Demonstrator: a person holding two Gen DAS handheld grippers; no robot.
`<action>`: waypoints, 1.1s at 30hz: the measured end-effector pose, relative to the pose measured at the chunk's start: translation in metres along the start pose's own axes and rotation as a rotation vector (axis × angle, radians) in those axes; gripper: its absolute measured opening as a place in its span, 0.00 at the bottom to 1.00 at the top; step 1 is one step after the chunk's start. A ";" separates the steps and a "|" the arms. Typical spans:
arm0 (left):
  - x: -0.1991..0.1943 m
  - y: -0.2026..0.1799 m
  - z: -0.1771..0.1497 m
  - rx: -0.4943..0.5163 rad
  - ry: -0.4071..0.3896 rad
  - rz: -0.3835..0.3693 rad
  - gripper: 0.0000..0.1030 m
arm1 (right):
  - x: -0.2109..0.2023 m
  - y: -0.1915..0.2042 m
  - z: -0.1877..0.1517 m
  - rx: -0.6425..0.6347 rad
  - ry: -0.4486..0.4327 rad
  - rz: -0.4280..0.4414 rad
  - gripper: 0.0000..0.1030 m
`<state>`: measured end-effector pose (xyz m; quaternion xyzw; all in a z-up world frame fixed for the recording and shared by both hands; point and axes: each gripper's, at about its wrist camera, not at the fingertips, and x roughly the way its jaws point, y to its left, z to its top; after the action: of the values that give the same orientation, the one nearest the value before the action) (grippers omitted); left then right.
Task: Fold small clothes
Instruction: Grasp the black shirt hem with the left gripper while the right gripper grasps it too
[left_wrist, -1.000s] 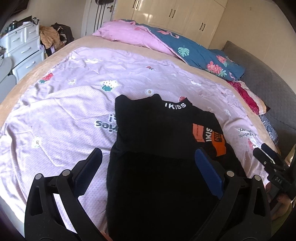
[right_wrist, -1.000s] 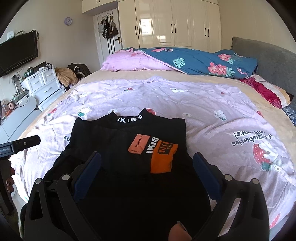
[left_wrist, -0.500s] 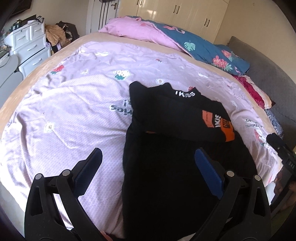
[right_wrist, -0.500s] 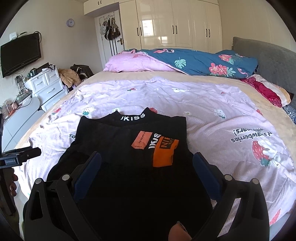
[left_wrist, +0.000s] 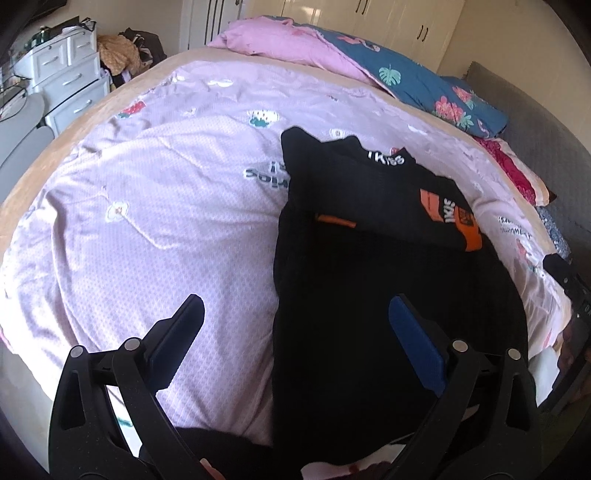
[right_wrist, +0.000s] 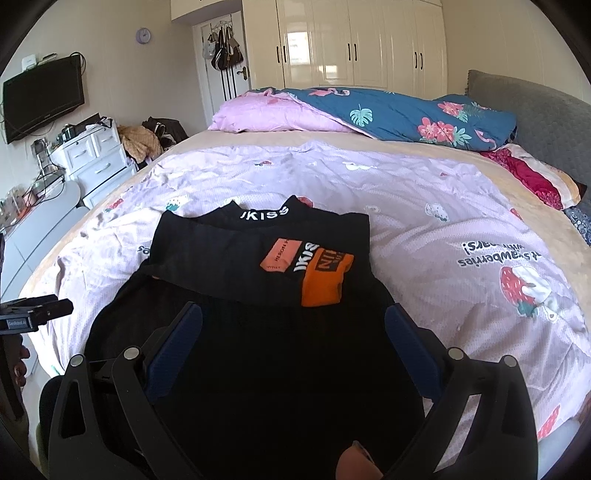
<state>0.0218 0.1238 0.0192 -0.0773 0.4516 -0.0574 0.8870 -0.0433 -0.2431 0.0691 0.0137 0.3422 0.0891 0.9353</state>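
A black top (left_wrist: 369, 266) (right_wrist: 258, 295) with orange patches and white lettering lies flat on the lilac quilt (left_wrist: 155, 206) (right_wrist: 443, 206), its sleeves folded across the chest. My left gripper (left_wrist: 295, 317) hovers open over the garment's left edge, one finger above the quilt, the other above the black cloth. My right gripper (right_wrist: 293, 325) is open above the lower half of the top, holding nothing. The top's hem lies below both views.
Pink and blue floral bedding (right_wrist: 369, 110) is piled at the far side of the bed. A grey headboard (right_wrist: 535, 107) runs along the right. White drawers (right_wrist: 92, 158) and a TV (right_wrist: 40, 99) stand left. Wardrobes (right_wrist: 351, 44) line the back wall.
My left gripper has swung left, so the top now sits right of centre in its view. The right gripper has risen slightly. Both stay open and the top has not moved.
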 end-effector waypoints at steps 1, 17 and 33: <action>0.001 0.001 -0.002 -0.004 0.005 -0.001 0.91 | 0.000 0.000 -0.001 -0.002 0.002 0.000 0.96; 0.017 0.008 -0.046 -0.011 0.127 -0.055 0.90 | 0.003 -0.018 -0.028 0.003 0.066 -0.020 0.96; 0.033 0.006 -0.080 -0.045 0.251 -0.154 0.53 | -0.006 -0.031 -0.052 -0.008 0.106 -0.024 0.96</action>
<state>-0.0230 0.1173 -0.0545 -0.1238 0.5528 -0.1241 0.8147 -0.0762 -0.2768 0.0305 0.0012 0.3908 0.0798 0.9170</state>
